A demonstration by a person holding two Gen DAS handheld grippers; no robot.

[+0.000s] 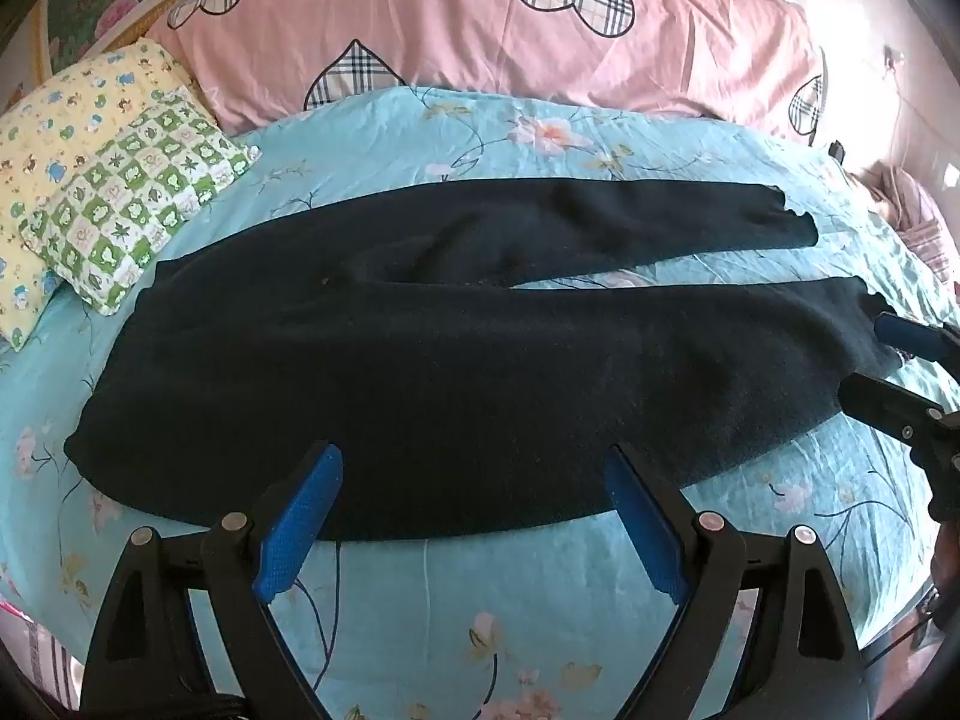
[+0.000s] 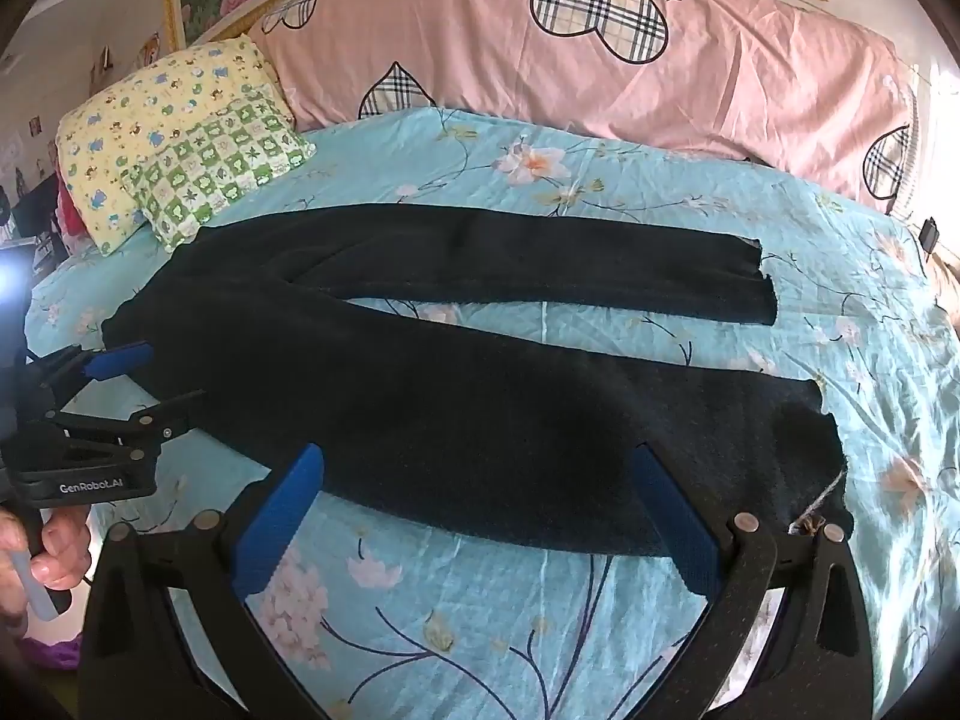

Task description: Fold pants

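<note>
Black pants (image 1: 420, 360) lie flat on a turquoise floral bed sheet (image 1: 480, 600), waist to the left and both legs stretched to the right. The legs part into a narrow V. In the left wrist view my left gripper (image 1: 474, 453) stands open over the near edge of the pants close to the waist, its blue pads apart and not pressing. My right gripper (image 1: 876, 360) shows at the right by the near leg's cuff. In the right wrist view the right gripper (image 2: 480, 456) is open over the near leg (image 2: 450, 408) by its cuff. The left gripper (image 2: 150, 381) is by the waist.
Two patterned pillows (image 1: 102, 180) lie at the back left. A pink quilt with plaid hearts (image 1: 480, 30) runs along the back of the bed. A small black object (image 2: 929, 234) rests at the far right edge. A person's hand (image 2: 54, 546) holds the left gripper's handle.
</note>
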